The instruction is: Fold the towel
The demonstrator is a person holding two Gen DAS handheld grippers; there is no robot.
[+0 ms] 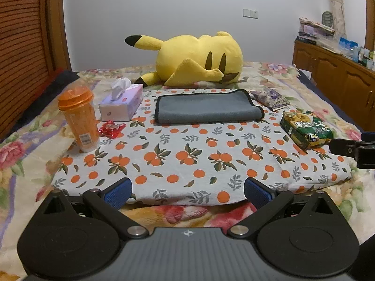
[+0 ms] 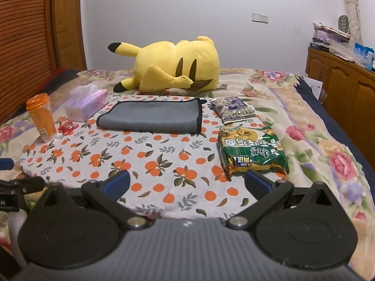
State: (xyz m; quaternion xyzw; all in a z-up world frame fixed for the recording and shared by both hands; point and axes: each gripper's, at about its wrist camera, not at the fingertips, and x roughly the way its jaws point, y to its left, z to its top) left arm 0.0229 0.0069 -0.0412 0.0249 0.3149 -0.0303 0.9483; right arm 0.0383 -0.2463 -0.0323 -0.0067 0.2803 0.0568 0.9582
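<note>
A grey towel with black edging [image 1: 206, 106] lies folded flat on the far part of an orange-print cloth [image 1: 192, 159]; it also shows in the right wrist view [image 2: 152, 117]. My left gripper [image 1: 187, 193] is open and empty, low at the near edge of the cloth, well short of the towel. My right gripper [image 2: 187, 183] is open and empty, over the near right part of the cloth, next to a green noodle packet [image 2: 253, 152]. The right gripper's side shows at the right edge of the left wrist view [image 1: 356, 148].
An orange bottle [image 1: 79, 119], a tissue box [image 1: 123, 103] and a red wrapper [image 1: 111, 128] stand left of the towel. A purple snack bag [image 1: 270, 98] and the noodle packet [image 1: 305, 128] lie on the right. A yellow plush [image 1: 194, 61] lies behind. A wooden cabinet [image 1: 339, 77] stands far right.
</note>
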